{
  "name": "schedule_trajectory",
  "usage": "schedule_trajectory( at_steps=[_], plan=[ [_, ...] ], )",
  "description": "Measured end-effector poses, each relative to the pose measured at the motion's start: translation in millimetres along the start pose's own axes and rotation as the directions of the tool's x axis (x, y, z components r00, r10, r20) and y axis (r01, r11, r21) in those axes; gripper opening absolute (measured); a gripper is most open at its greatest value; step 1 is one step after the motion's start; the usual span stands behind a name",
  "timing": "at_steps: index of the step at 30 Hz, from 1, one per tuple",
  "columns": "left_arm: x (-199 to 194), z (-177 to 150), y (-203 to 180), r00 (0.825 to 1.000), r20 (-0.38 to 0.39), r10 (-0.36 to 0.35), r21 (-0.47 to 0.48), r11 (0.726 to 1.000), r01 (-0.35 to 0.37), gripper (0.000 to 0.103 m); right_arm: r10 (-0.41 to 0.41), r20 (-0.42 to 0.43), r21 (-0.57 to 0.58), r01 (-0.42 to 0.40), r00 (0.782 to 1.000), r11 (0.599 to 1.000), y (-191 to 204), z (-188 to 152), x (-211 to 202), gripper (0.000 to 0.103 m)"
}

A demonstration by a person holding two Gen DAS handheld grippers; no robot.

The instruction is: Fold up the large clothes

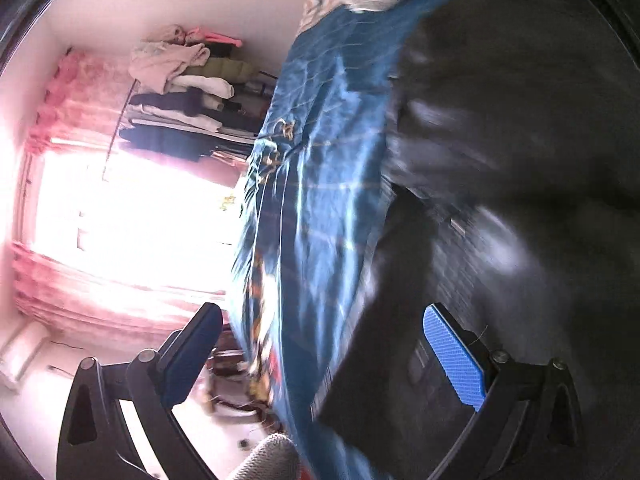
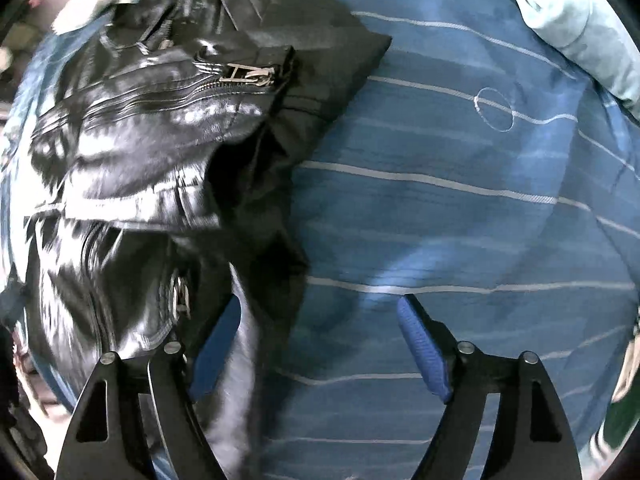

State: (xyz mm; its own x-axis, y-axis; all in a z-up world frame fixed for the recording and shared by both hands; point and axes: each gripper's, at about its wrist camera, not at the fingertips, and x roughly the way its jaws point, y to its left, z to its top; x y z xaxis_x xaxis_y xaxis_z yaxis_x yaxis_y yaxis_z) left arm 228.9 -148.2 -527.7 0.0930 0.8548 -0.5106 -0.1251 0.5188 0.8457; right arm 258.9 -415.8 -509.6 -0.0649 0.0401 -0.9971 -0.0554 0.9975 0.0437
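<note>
On the blue striped bedspread (image 2: pixel 460 208) our black leather jacket (image 2: pixel 152 128) lies bunched, and with the right hand-held gripper (image 2: pixel 320 344) and left hand-held gripper (image 1: pixel 324 356) both spread open, holding nothing, we risk pinching bedding with the slippery hem.

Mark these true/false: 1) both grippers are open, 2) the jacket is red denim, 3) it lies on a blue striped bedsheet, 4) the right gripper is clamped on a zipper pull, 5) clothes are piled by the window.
1) True: the left gripper and right gripper both show spread jaws.
2) False: the jacket is shiny black leather.
3) True: it lies on the blue striped bedsheet.
4) False: it grips nothing; the zipper pull lies farther off.
5) True: the stacked clothes sit beside the bright window.
</note>
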Motion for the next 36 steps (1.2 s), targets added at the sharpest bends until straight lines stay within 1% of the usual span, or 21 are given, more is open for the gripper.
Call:
schedule_trajectory(
  at_steps=[2,3,6,7,9,12,14,17,18,19,21,22,23,24,26,27,28,31,34,35,36],
  plan=[
    [-29.0,-14.8,-16.7,1.000,0.008,0.005,0.029,1.000,-0.005,0.103,-0.008,0.010,-0.039,0.008,1.000,0.999,-25.9,-3.0,-2.7,0.083],
    [-51.7,-24.9,-30.9,1.000,0.014,-0.001,0.058,0.998,0.000,0.103,-0.017,0.013,-0.049,0.017,1.000,0.999,-34.8,-7.0,-3.9,0.083],
    [-96.9,-42.4,-59.4,0.999,0.031,-0.032,0.107,0.994,0.029,0.103,-0.055,0.021,-0.084,0.057,0.998,0.995,-69.6,-17.3,-8.2,0.083],
    [-118.3,-50.5,-72.0,0.998,0.023,-0.057,0.127,0.991,0.053,0.103,-0.068,0.025,-0.089,0.070,0.997,0.994,-81.1,-19.8,-9.1,0.083],
    [-149.0,-63.0,-84.5,0.997,0.021,-0.070,0.136,0.988,0.067,0.103,-0.091,0.024,-0.093,0.093,0.996,0.991,-106.2,-25.9,-9.9,0.083],
    [-185.9,-83.4,-97.3,0.997,0.022,-0.078,0.122,0.990,0.074,0.103,-0.106,0.000,-0.064,0.105,0.994,0.992,-142.0,-31.8,-7.6,0.083],
    [-211.3,-101.6,-116.2,0.995,0.023,-0.095,0.139,0.986,0.091,0.103,-0.113,-0.014,-0.033,0.112,0.994,0.993,-165.4,-34.0,-5.6,0.083],
    [-231.5,-114.5,-143.9,0.992,0.071,-0.100,0.177,0.980,0.086,0.103,-0.115,-0.021,0.013,0.115,0.993,0.993,-198.2,-37.6,-9.0,0.083],
    [-232.8,-116.6,-154.9,0.993,0.088,-0.081,0.196,0.979,0.062,0.103,-0.116,-0.021,0.027,0.117,0.993,0.993,-206.2,-38.2,-10.1,0.083],
    [-229.7,-116.8,-169.7,0.994,0.100,-0.045,0.209,0.978,0.023,0.103,-0.115,-0.020,0.037,0.116,0.993,0.993,-214.4,-38.9,-11.4,0.083],
    [-214.7,-111.7,-187.8,0.993,0.114,0.022,0.226,0.973,-0.048,0.103,-0.115,-0.021,0.052,0.116,0.993,0.992,-226.5,-40.2,-13.0,0.083],
    [-203.5,-107.4,-196.3,0.991,0.112,0.071,0.231,0.968,-0.095,0.103,-0.112,-0.020,0.056,0.113,0.993,0.992,-234.6,-39.6,-14.9,0.083],
    [-198.9,-105.5,-200.0,0.990,0.105,0.094,0.225,0.967,-0.116,0.103,-0.108,-0.020,0.056,0.109,0.994,0.992,-245.2,-37.5,-17.7,0.083],
    [-189.0,-99.9,-201.7,0.989,0.092,0.114,0.209,0.969,-0.131,0.103,-0.108,-0.020,0.055,0.109,0.994,0.993,-248.6,-23.6,-17.1,0.083],
    [-173.9,-85.3,-195.4,0.986,0.063,0.154,0.148,0.976,-0.162,0.103,-0.097,-0.014,0.049,0.098,0.995,0.994,-251.3,-19.8,-15.9,0.083],
    [-172.1,-80.7,-192.3,0.984,0.057,0.167,0.125,0.977,-0.173,0.103,-0.095,-0.012,0.046,0.096,0.995,0.994,-231.0,-16.6,-2.0,0.083],
    [-165.8,-74.3,-188.6,0.984,0.040,0.175,0.104,0.979,-0.178,0.103,-0.093,-0.010,0.043,0.094,0.996,0.995,-226.4,-11.4,1.7,0.083],
    [-147.7,-58.9,-178.9,0.987,-0.007,0.160,0.071,0.985,-0.160,0.103,-0.044,-0.012,0.047,0.044,0.999,0.998,-228.5,-2.5,7.0,0.083],
    [-136.2,-48.6,-164.4,0.995,-0.045,0.094,0.045,0.995,-0.092,0.102,0.031,-0.002,0.063,-0.030,1.000,0.998,-227.3,8.3,11.0,0.083],
    [-134.7,-47.2,-159.0,0.997,-0.050,0.059,0.040,0.998,-0.057,0.099,0.069,0.005,0.071,-0.069,0.998,0.995,-226.8,11.7,11.3,0.083],
    [-131.9,-44.7,-152.8,0.998,-0.053,0.016,0.036,0.999,-0.014,0.083,0.126,0.013,0.082,-0.126,0.992,0.989,-226.1,15.9,11.8,0.083]
  ],
)
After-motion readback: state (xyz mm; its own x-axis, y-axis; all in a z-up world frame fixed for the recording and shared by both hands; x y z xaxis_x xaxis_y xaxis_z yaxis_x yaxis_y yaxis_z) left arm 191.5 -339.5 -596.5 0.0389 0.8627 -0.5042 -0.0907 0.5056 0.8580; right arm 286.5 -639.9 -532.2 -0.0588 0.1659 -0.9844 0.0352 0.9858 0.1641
